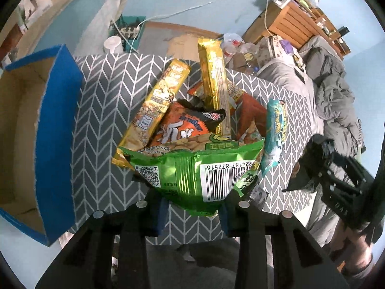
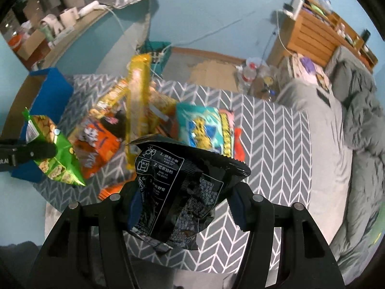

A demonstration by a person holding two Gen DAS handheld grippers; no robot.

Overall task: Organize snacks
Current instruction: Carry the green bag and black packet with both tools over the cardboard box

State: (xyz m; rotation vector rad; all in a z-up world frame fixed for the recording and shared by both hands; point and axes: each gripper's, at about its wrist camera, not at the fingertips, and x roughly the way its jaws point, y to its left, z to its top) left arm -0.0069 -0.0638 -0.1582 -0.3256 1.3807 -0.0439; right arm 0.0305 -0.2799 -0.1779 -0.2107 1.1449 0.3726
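Left gripper (image 1: 192, 207) jaws pinch green bag (image 1: 192, 171), right gripper (image 2: 185, 204) jaws grip black bag (image 2: 182, 192), both above the bench pile (image 1: 182, 110); thin-edge grips may slip before blue box (image 1: 57, 125).

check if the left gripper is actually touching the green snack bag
Touching. In the left wrist view the green snack bag sits pinched between the left gripper fingers, hanging clear of the patterned cloth.
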